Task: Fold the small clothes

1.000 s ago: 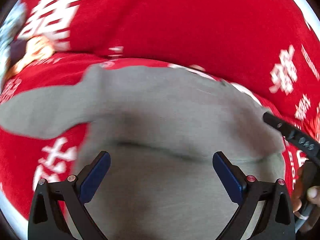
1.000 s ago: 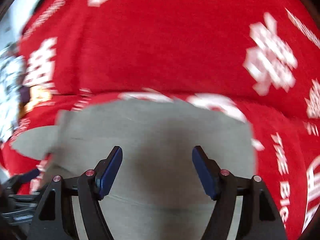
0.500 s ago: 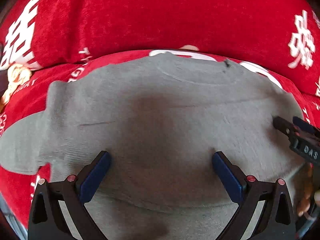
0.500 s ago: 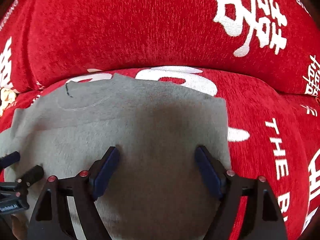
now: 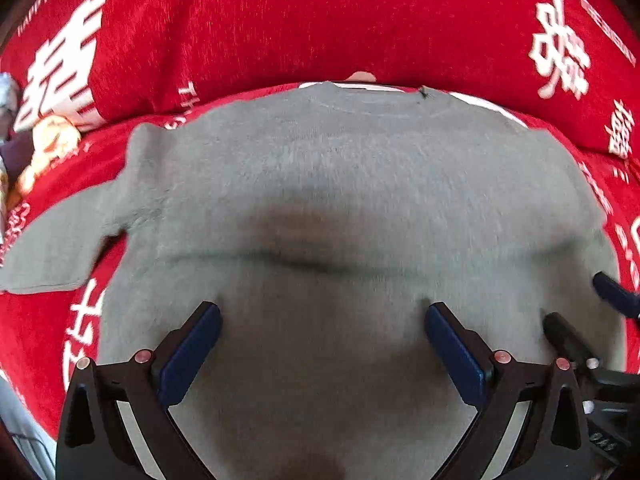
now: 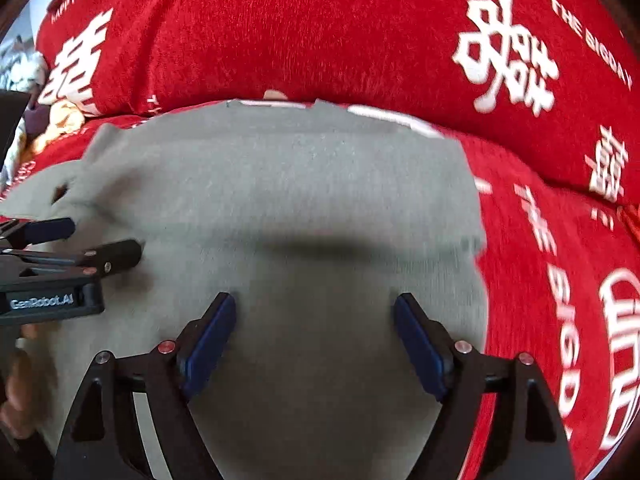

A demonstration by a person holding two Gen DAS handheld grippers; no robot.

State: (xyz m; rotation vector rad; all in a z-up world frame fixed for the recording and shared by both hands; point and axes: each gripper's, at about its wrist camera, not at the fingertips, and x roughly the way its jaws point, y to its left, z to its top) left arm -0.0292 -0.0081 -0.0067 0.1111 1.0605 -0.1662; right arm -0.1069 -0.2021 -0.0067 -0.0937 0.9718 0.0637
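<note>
A red cover (image 5: 320,20) with white characters is filling the frame; an orange-and-white soft item (image 5: 48,140) is lying at left.

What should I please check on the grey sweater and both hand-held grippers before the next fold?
1. Left hand-held gripper open, nothing pinched: ok.
2. Right hand-held gripper open, nothing pinched: ok.
3. Grey sweater lying on the red cover, neckline at the far side: ok.
4. Body smooth: not ok, a crease runs across the middle.
5. Left sleeve folded in: not ok, it sticks out sideways.
6. Bottom hem position: cannot tell, hidden below the grippers.
</note>
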